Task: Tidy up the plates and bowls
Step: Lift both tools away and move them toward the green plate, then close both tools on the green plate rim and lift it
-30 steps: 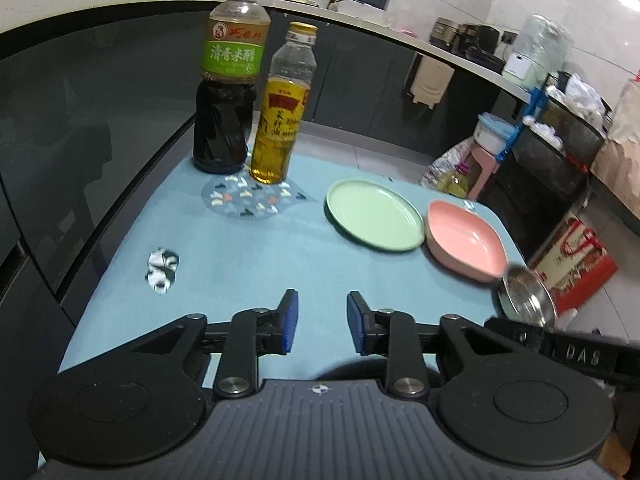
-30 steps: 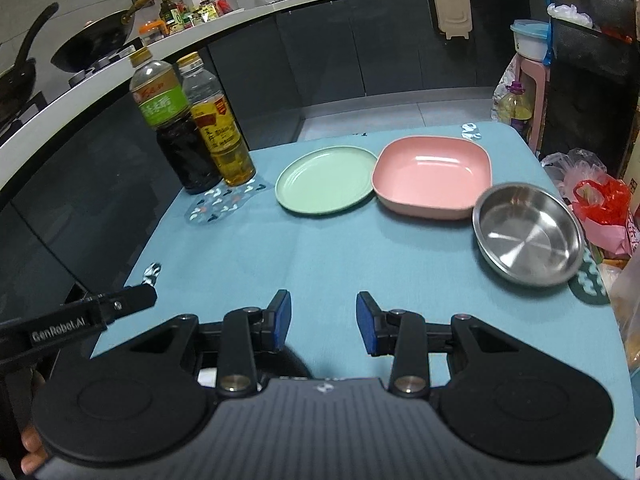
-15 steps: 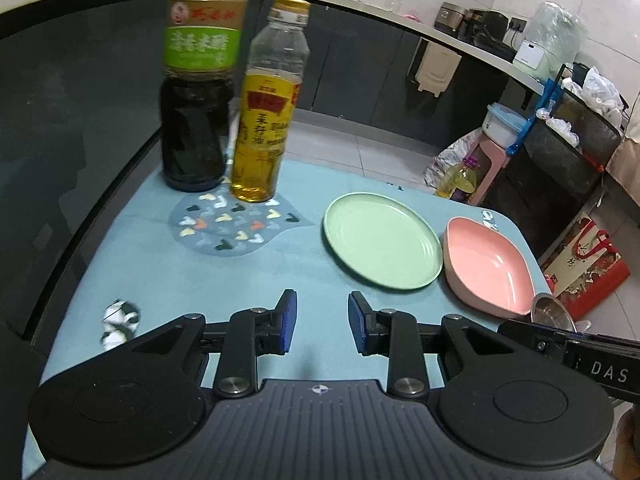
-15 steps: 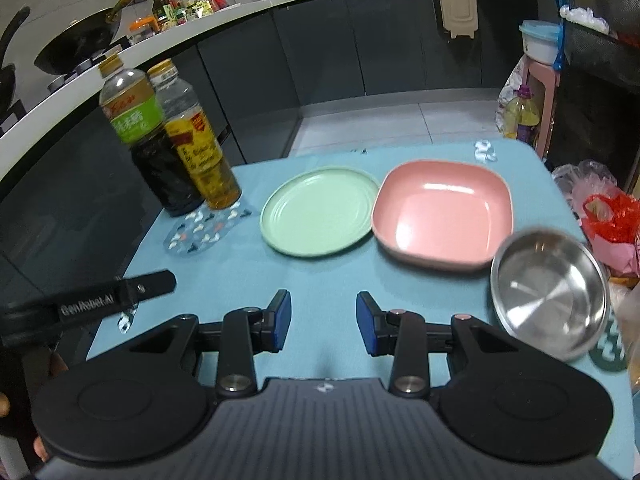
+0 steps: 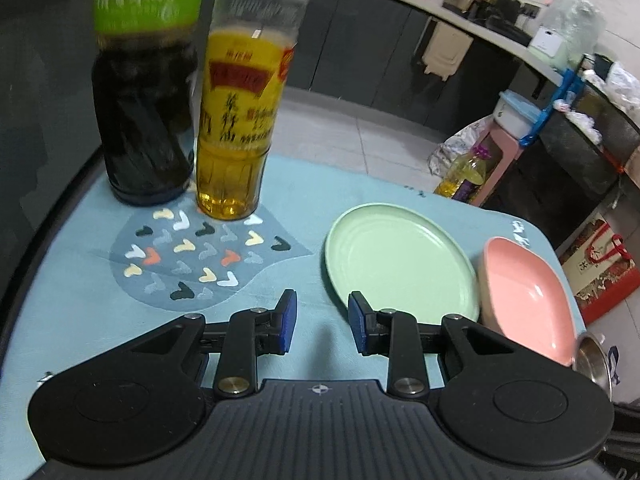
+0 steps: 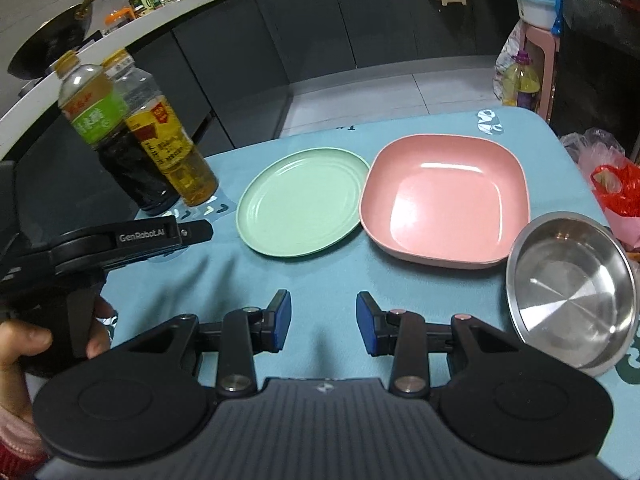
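A round green plate point(image 6: 302, 204) lies on the blue tablecloth, a square pink plate point(image 6: 446, 204) touching its right side. A steel bowl point(image 6: 572, 292) sits to the right of that, near the table's edge. My left gripper point(image 5: 322, 324) hovers open and empty just left of the green plate point(image 5: 400, 260); its right finger overlaps the plate's near rim. The pink plate point(image 5: 528, 300) and a sliver of the steel bowl point(image 5: 594, 360) show at the right. My right gripper point(image 6: 324, 326) stands open and empty over bare cloth in front of both plates.
Two tall bottles, dark sauce point(image 5: 144, 92) and yellow oil point(image 5: 240, 120), stand at the back left by a patterned patch point(image 5: 192, 260). The left gripper's body and the hand holding it point(image 6: 100, 248) fill the left of the right wrist view. Bags and a stool sit beyond the table's right edge.
Both grippers have moved forward and lower toward the dishes. The left one closed in on the bottles and the green plate. Jaw gaps look the same.
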Demonstrator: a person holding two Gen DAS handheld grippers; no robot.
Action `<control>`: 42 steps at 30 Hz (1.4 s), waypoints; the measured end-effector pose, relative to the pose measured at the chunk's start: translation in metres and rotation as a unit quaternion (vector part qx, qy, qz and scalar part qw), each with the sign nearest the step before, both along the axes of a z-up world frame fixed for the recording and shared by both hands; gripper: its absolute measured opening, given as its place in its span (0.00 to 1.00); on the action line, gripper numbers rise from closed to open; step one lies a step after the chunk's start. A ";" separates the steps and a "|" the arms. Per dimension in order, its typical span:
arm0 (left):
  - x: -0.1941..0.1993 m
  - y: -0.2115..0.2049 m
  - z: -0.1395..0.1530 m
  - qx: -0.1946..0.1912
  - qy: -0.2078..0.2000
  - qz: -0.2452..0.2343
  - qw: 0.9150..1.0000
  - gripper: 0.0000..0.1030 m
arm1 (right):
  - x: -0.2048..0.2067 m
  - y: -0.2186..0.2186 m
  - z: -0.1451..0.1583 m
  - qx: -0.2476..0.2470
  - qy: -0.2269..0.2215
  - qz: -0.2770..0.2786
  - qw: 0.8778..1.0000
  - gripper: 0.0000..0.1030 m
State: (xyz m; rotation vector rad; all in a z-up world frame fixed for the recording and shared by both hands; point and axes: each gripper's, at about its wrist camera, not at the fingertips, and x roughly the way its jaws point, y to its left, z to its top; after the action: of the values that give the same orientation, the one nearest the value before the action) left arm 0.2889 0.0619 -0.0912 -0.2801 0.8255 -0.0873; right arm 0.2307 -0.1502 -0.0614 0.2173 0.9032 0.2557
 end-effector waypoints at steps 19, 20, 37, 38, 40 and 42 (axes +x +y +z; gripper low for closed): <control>0.029 0.014 -0.021 -0.053 0.007 0.022 0.998 0.27 | 0.027 0.005 -0.022 0.014 0.022 -0.003 1.000 0.27; 0.029 0.014 -0.022 -0.057 0.005 0.021 0.998 0.31 | 0.028 0.005 -0.022 0.016 0.023 -0.004 1.000 0.27; 0.002 0.018 -0.021 -0.016 0.016 -0.037 0.999 0.17 | 0.027 0.003 -0.023 0.028 0.018 -0.011 0.999 0.27; 0.002 0.018 -0.021 -0.020 0.017 -0.037 0.999 0.17 | 0.029 0.003 -0.023 0.029 0.018 -0.015 0.999 0.27; 0.002 0.018 -0.021 -0.020 0.018 -0.036 0.999 0.17 | 0.034 0.003 -0.026 0.033 0.023 -0.024 0.999 0.27; 0.003 0.015 -0.021 -0.017 0.015 -0.034 0.999 0.20 | 0.039 0.002 -0.028 0.038 0.025 -0.034 0.998 0.27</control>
State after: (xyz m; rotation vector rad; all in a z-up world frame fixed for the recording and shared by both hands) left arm 0.2920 0.0773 -0.1124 -0.2867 0.8649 -0.1613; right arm 0.2702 -0.1481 -0.0896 0.3255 0.9349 0.2220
